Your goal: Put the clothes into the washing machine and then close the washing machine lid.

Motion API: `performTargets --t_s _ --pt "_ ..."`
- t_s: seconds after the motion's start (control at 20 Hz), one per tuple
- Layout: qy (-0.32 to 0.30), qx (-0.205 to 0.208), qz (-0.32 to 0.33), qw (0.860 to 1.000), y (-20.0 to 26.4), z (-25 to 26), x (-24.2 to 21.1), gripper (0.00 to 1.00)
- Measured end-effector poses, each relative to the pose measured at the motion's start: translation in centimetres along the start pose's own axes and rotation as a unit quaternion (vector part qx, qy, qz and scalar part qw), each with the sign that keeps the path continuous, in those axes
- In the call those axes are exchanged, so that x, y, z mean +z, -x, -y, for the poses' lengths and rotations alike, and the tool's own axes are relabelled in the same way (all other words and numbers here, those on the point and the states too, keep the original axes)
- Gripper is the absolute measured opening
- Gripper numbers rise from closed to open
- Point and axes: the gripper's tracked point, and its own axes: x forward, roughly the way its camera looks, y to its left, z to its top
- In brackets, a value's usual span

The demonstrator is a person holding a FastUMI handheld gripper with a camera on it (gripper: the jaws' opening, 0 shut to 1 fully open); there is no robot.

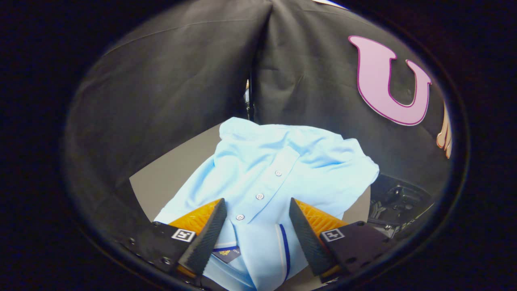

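i'm at the very start — my gripper (257,220) hangs spread wide over the collar of the light blue polo shirt (278,169), which lies flat on the grey table (169,178) between and beyond the fingers, ungrasped — loading and closing the lid all remain.

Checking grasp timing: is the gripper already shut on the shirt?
No. The gripper is open, its fingers apart over the shirt, with the collar between them.
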Motion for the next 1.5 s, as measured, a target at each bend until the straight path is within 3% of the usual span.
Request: performTargets --t_s 0.15,0.3,0.45,0.5,0.7,0.85,1.05,1.5 --pt "0.014 -0.007 0.006 1.000 -0.2 0.0 0.1 0.70" --pt "-0.006 -0.006 0.018 1.000 -0.1 -0.4 0.1 0.23" --pt "-0.003 -0.020 0.034 0.999 0.1 0.1 0.1 0.23" --pt "0.001 -0.021 0.034 0.999 -0.5 0.1 0.3 0.02" --pt "0.004 -0.030 0.039 0.999 0.5 0.8 0.4 0.02" --pt "0.015 -0.059 0.047 0.997 1.8 3.3 0.2 0.02" --pt "-0.015 -0.095 0.050 0.994 4.0 7.1 -1.2 0.02" --pt "-0.082 -0.215 0.061 0.971 9.7 17.9 -3.9 0.02"
